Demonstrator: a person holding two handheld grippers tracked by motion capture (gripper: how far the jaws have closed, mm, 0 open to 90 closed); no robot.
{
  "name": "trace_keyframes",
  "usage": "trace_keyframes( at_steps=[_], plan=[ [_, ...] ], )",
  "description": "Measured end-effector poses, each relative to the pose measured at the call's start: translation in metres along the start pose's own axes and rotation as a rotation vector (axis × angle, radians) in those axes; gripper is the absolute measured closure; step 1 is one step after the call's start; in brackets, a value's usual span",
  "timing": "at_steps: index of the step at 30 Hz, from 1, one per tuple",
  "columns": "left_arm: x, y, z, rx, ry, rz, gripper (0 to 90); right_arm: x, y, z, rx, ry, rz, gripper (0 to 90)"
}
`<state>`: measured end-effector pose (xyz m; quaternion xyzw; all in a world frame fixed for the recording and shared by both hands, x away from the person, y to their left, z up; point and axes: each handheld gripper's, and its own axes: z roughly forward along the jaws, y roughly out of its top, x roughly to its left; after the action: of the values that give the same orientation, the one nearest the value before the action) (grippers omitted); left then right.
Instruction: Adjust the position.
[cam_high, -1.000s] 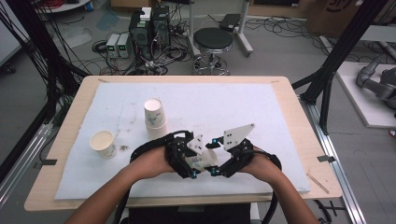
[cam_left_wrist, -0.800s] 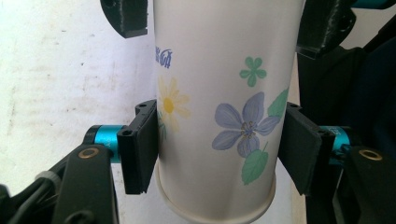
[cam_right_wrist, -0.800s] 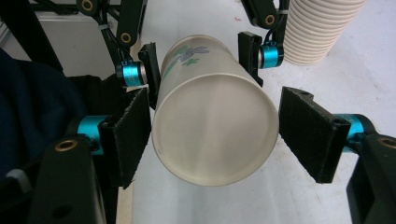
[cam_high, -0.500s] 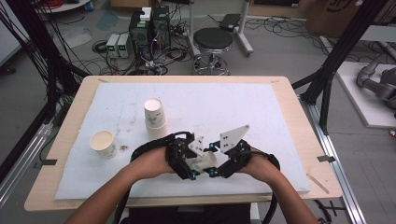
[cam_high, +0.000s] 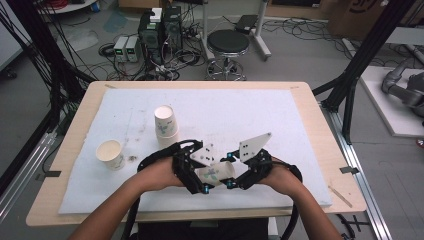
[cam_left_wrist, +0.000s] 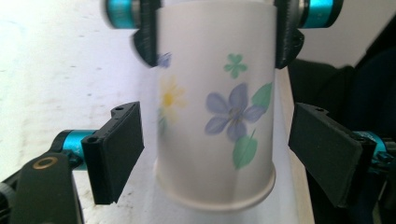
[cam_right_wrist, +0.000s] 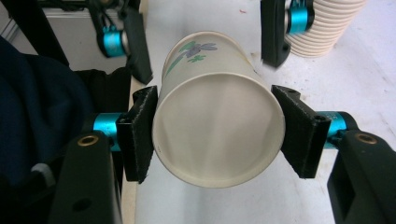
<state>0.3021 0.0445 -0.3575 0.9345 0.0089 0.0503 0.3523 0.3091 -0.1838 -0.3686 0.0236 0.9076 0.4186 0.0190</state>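
Right gripper (cam_right_wrist: 217, 135): clamped on a flowered paper cup (cam_right_wrist: 217, 126) — both pads press the wall just behind the rim, one on either side. The cup is carried above the surface, near the near edge and about mid-width, between the two hands in the high view (cam_high: 216, 173).

Left gripper (cam_left_wrist: 219, 149): released. Its jaws have just been opening; the pads stand clear of the cup on both sides, with a visible gap at each, though the cup body (cam_left_wrist: 217, 107) remains between them. The right gripper's pads hold the cup's far end in this view.

Surface (cam_high: 300, 130): a wooden top covered by a white mat, lightly soiled at the left. A stack of paper cups (cam_high: 165, 123) stands upright left of centre; a single paper cup (cam_high: 110, 153) stands upright nearer the left edge, mouth up.

Room: a round black stool (cam_high: 228, 45) beyond the far edge, computer cases (cam_high: 160, 27) and loose cables on the floor, black frame members at both sides.

Orientation: the held cup lies on its side, long axis roughly level and running left to right between the grippers — open mouth towards the right gripper's camera, base towards the left gripper.
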Motion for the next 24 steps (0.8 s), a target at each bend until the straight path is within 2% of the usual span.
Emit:
trace_keyframes(
  at_steps=[3,7,10,13,14,17,20,24],
  plan=[
    [0.001,-0.01,-0.003,-0.081,0.006,-0.026,18.5,-0.001,-0.004,-0.002,-0.006,-0.007,0.015,36.4],
    [-0.001,-0.026,-0.009,-0.24,0.015,-0.065,18.9,0.0,-0.009,-0.004,-0.022,-0.016,0.024,36.4],
    [-0.002,-0.036,-0.011,-0.308,0.034,-0.086,18.9,0.0,-0.013,-0.006,-0.046,-0.021,0.037,36.3],
    [-0.004,-0.048,-0.012,-0.395,0.051,-0.123,18.8,0.002,-0.017,-0.008,-0.069,-0.024,0.054,36.3],
    [-0.004,-0.052,-0.012,-0.438,0.056,-0.138,18.8,0.002,-0.018,-0.009,-0.08,-0.025,0.055,36.3],
    [-0.005,-0.06,-0.01,-0.508,0.052,-0.163,18.5,0.004,-0.022,-0.011,-0.115,-0.026,0.065,36.3],
    [-0.007,-0.065,-0.007,-0.55,0.047,-0.184,18.3,0.005,-0.025,-0.011,-0.136,-0.024,0.075,36.3],
    [-0.008,-0.069,-0.001,-0.56,0.04,-0.187,18.1,0.006,-0.027,-0.01,-0.164,-0.022,0.082,36.3]
  ],
)
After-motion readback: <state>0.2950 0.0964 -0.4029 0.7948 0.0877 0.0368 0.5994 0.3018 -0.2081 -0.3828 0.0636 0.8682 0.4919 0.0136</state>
